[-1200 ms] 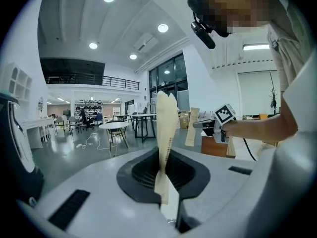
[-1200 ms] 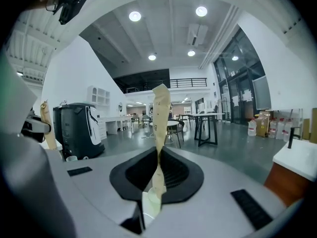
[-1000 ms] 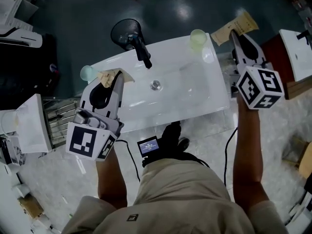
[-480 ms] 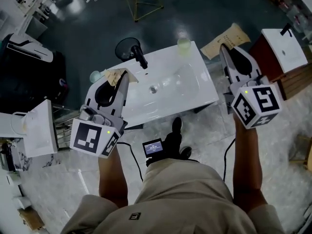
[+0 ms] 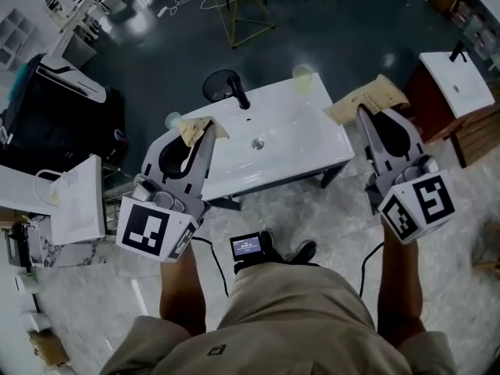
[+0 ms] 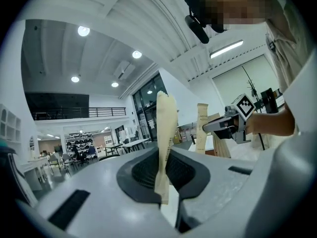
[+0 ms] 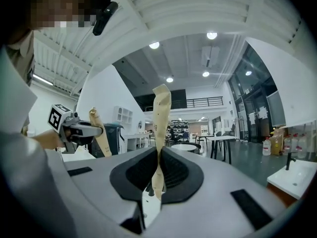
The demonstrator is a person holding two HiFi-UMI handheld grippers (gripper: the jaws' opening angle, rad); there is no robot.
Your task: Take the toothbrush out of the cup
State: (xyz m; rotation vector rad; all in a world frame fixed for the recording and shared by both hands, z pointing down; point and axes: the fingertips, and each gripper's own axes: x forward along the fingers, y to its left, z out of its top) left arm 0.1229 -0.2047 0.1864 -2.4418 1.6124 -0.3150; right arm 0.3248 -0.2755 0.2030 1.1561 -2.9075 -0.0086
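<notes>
- The hall has a pale marbled floor point(image 5: 86, 311) under the person and a dark, glossy floor farther out.
- Nearest, a small lit screen point(image 5: 248, 246) sits just in front of the person's shorts.
- The left gripper point(image 5: 199, 131) points level, its dark pads pressed onto a tan paper strip point(image 5: 193, 127). In the left gripper view the strip stands upright in the pinch.
- The right gripper point(image 5: 364, 114) points level too, and its pads clamp a second tan strip point(image 5: 369, 98), slightly twisted and creased.
- Between and below the two grippers stands a white basin point(image 5: 289, 143) with a drain point(image 5: 257, 143) in the middle and a black faucet point(image 5: 238, 92) at its far edge.
- A pale cup point(image 5: 302, 76) stands on the basin's far right corner, well apart from both grippers. A second cup point(image 5: 173, 120) stands at the left end, just beside the left strip.
- No toothbrush can be made out in either cup — both are too small to tell.
- Farthest off stands a gold wire frame point(image 5: 238, 18).
</notes>
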